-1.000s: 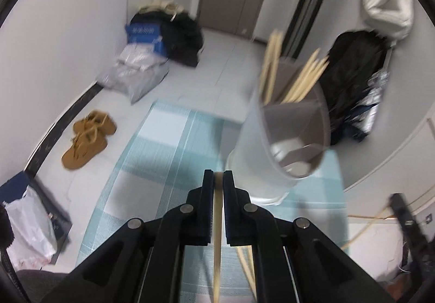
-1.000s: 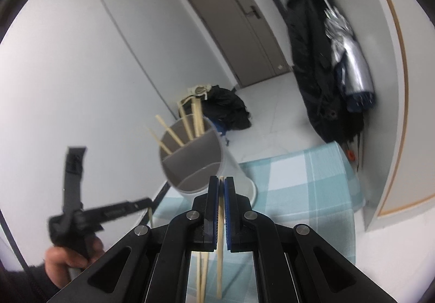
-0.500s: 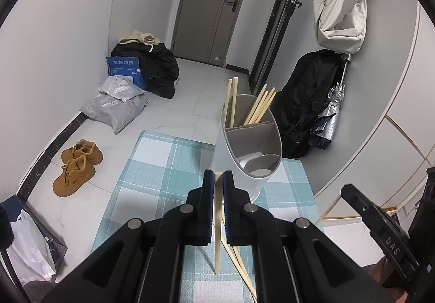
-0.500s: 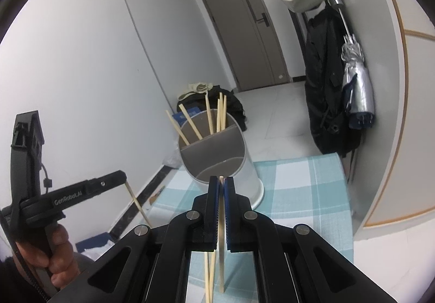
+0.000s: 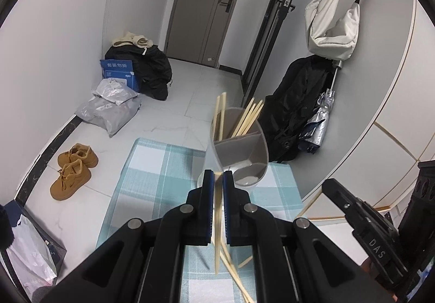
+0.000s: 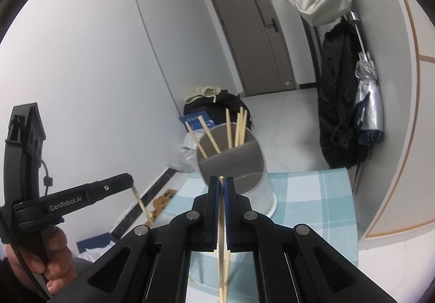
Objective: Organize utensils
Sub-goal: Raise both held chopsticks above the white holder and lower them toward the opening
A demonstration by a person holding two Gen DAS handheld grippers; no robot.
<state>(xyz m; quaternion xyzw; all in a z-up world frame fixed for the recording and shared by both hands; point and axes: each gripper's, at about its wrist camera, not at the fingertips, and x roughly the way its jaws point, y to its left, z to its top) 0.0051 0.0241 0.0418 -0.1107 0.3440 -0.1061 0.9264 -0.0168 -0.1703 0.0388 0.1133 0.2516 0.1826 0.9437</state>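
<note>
A white utensil holder [image 5: 239, 156] with a grey divider stands on a teal checked cloth [image 5: 152, 183]; it also shows in the right wrist view [image 6: 233, 167]. Several wooden chopsticks [image 5: 246, 119] stand in its back compartment. My left gripper [image 5: 216, 180] is shut on a chopstick [image 5: 217, 235] that hangs down, just in front of the holder. My right gripper [image 6: 221, 186] is shut on another chopstick [image 6: 221, 262], close before the holder. Loose chopsticks [image 5: 233, 273] lie on the cloth below. The left gripper [image 6: 130, 183] with its chopstick shows in the right wrist view.
A pair of tan shoes [image 5: 72, 169], grey bags [image 5: 111, 107] and a blue box [image 5: 118, 71] lie on the floor at left. A black coat [image 5: 301, 110] and umbrella [image 5: 320, 118] hang at right. A door [image 5: 206, 9] is at the back.
Both grippers have pulled back and risen from the holder, each still holding its chopstick. The holder now looks smaller and farther off in both views.
</note>
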